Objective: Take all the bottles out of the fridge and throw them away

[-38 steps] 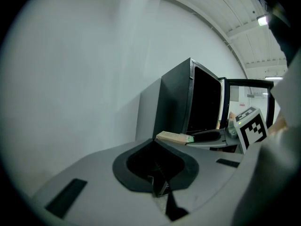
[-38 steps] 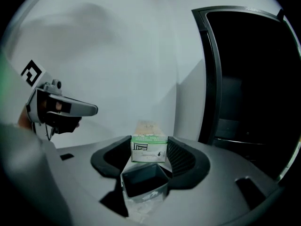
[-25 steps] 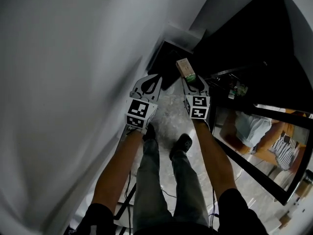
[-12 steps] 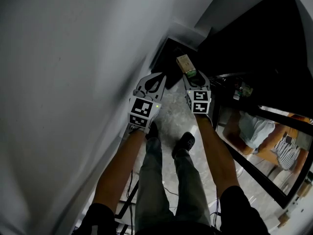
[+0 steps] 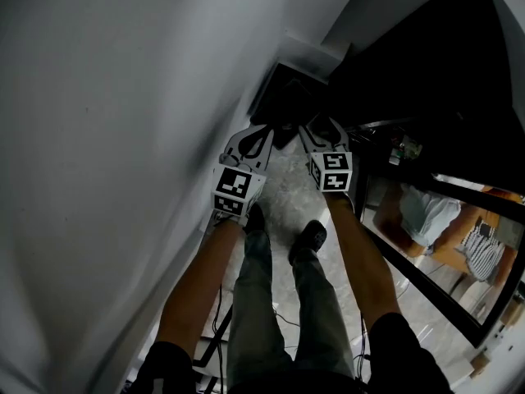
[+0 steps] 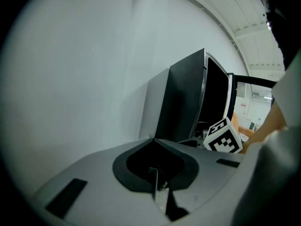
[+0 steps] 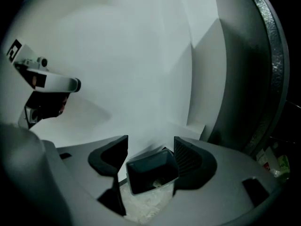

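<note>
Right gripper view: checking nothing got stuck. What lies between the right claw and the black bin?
Nothing: that stretch is bare. The right claw, whose empty jaws have just been opening, hangs above the bin, as the right gripper view shows.

No legible text, brand, number. Only black-white square markers on cubes of left gripper (image 5: 259,135), right gripper (image 5: 322,126).

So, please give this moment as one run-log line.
right gripper: jaws just opening, nothing between, above black bin | left gripper: shut, empty
</note>
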`<state>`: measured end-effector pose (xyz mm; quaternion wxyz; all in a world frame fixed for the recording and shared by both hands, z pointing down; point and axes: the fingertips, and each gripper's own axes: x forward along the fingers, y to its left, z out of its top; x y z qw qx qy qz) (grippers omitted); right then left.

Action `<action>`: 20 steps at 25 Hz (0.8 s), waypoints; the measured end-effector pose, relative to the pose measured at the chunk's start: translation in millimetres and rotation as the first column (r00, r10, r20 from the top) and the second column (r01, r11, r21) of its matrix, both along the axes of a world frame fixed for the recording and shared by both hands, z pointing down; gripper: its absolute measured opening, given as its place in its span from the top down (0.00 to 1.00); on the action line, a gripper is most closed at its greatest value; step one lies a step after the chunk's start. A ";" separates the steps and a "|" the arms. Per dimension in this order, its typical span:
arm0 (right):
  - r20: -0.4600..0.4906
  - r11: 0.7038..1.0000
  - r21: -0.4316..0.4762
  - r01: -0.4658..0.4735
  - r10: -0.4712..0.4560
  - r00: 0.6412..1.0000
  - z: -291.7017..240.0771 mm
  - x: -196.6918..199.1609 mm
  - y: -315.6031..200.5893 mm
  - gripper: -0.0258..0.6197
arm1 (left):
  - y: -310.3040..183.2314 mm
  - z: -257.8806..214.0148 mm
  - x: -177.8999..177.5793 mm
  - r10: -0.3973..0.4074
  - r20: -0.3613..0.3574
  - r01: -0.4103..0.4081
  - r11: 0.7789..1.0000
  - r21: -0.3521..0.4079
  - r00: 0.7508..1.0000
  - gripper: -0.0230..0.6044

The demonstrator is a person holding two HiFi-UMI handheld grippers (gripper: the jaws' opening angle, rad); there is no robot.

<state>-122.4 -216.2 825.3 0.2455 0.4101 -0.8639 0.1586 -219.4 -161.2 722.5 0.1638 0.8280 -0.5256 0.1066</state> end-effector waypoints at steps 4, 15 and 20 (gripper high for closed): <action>0.040 1.000 0.016 -0.013 0.013 0.999 -26.4 14.9 13.9 0.51 | 6.2 -1.1 15.5 0.010 -0.004 -0.010 1.000 -0.007 1.000 0.96; 0.081 0.991 0.120 -0.066 0.057 0.995 -177.0 92.5 70.2 0.85 | 32.0 -103.8 100.8 0.124 -0.088 -0.122 0.992 0.030 0.988 0.96; 0.095 0.979 0.162 -0.121 0.107 0.990 -256.6 147.0 86.2 0.95 | 45.6 -175.1 142.8 0.183 -0.068 -0.178 0.982 0.067 0.981 0.96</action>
